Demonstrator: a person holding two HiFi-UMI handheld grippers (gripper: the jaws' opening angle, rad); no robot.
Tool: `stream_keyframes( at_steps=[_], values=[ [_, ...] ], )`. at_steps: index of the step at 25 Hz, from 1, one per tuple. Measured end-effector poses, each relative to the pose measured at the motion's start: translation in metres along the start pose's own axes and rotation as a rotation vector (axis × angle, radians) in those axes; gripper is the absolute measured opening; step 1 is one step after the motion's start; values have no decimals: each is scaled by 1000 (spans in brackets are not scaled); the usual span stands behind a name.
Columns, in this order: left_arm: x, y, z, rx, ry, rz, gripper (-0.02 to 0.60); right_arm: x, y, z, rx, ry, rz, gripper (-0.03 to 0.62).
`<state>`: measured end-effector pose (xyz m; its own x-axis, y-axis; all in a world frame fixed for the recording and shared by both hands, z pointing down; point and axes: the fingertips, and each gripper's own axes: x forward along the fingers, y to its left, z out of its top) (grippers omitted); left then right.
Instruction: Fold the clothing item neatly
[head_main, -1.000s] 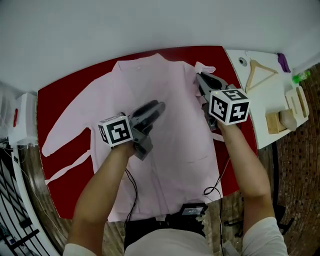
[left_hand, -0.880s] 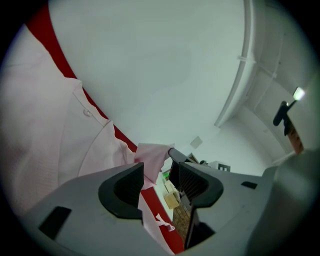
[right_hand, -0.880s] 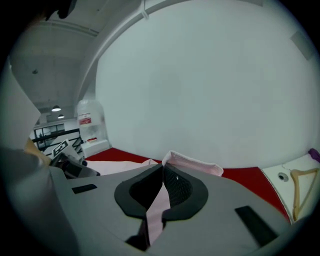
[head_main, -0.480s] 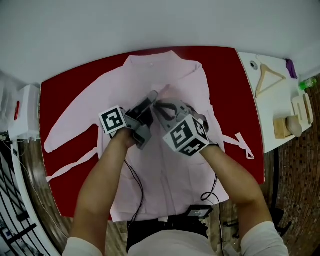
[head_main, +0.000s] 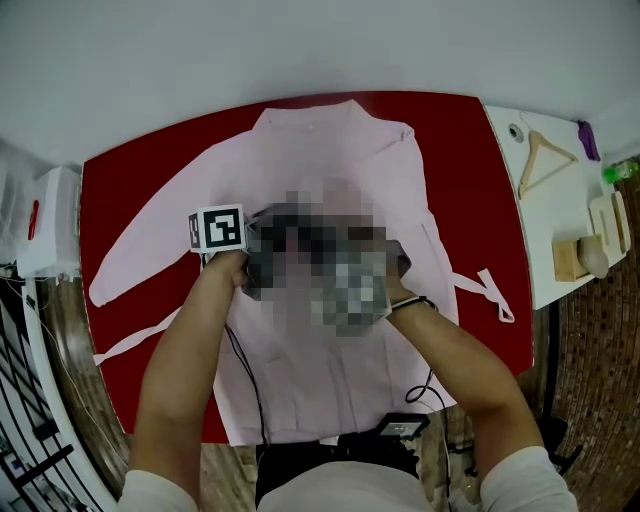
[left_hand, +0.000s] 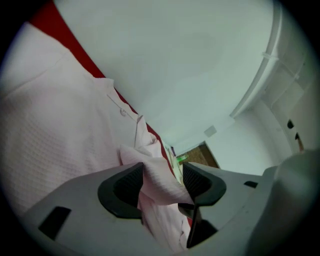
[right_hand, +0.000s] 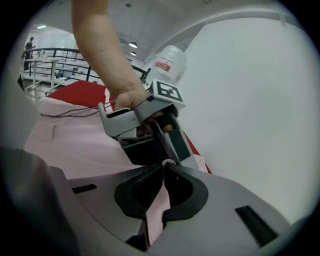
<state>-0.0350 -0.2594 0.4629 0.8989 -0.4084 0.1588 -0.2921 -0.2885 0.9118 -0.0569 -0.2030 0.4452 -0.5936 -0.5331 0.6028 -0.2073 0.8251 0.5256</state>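
A pale pink shirt (head_main: 330, 150) lies spread on the red table (head_main: 150, 170), its left sleeve stretched out. Both grippers meet over the shirt's middle, where the head view is masked; only the left marker cube (head_main: 218, 228) shows. My right gripper (right_hand: 165, 164) is shut on a raised fold of pink cloth (right_hand: 157, 210). That fold (left_hand: 160, 177) hangs between the wide-apart pads of my left gripper (left_hand: 162, 184). Its jaws have just been opening, and the pads do not press on the fold.
A white side table (head_main: 530, 225) at the right holds a wooden hanger (head_main: 545, 155) and wooden blocks (head_main: 570, 258). A white appliance (head_main: 45, 215) stands at the left. Pink tie straps (head_main: 485, 285) trail off both sides. A black box (head_main: 400, 428) with a cable sits at the near edge.
My right gripper has swung from the shirt's right shoulder to its middle, bringing pink cloth with it, and now sits against the left gripper. The left gripper has shifted slightly left and lower.
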Motion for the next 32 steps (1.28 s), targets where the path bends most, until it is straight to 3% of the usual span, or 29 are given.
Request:
stream_keyframes(
  at_steps=[1, 3, 4, 8, 11, 13, 15, 18, 22, 25, 28, 30, 31, 32],
  values=[
    [-1, 1, 0, 32, 28, 21, 248, 3, 3, 1, -14, 5, -5, 23],
    [-7, 1, 4, 79, 31, 41, 60, 8, 9, 3, -34, 6, -24, 23],
    [-12, 1, 9, 91, 2, 45, 38, 9, 11, 5, -47, 4, -37, 23],
    [-39, 15, 28, 84, -134, 98, 23, 21, 27, 10, -149, 7, -44, 23],
    [-57, 25, 30, 88, -169, 140, 23, 39, 53, 9, -249, 27, 15, 23],
    [-64, 24, 31, 118, -168, 146, 25, 49, 69, 8, -257, 20, 60, 25],
    [-66, 22, 27, 201, -119, 186, 25, 52, 80, 10, -234, -4, 93, 27],
    [-61, 23, 17, 421, 57, 315, 33, 53, 91, 14, -216, -29, 150, 103],
    [-39, 20, -9, 664, 323, 415, 205, 60, 98, 12, -199, 0, 179, 110],
    [-25, 19, -15, 827, 406, 488, 227, 62, 107, 7, -206, 19, 193, 109],
    [-12, 29, -18, 881, 457, 544, 227, 61, 107, 5, -208, 21, 182, 109],
    [-9, 40, -19, 883, 479, 581, 196, 58, 106, 4, -200, 22, 180, 109],
    [-11, 44, -16, 876, 470, 598, 64, 56, 107, 3, -196, 20, 181, 109],
    [-15, 47, -11, 857, 445, 607, 20, 54, 107, 3, -193, 17, 181, 109]
  ],
)
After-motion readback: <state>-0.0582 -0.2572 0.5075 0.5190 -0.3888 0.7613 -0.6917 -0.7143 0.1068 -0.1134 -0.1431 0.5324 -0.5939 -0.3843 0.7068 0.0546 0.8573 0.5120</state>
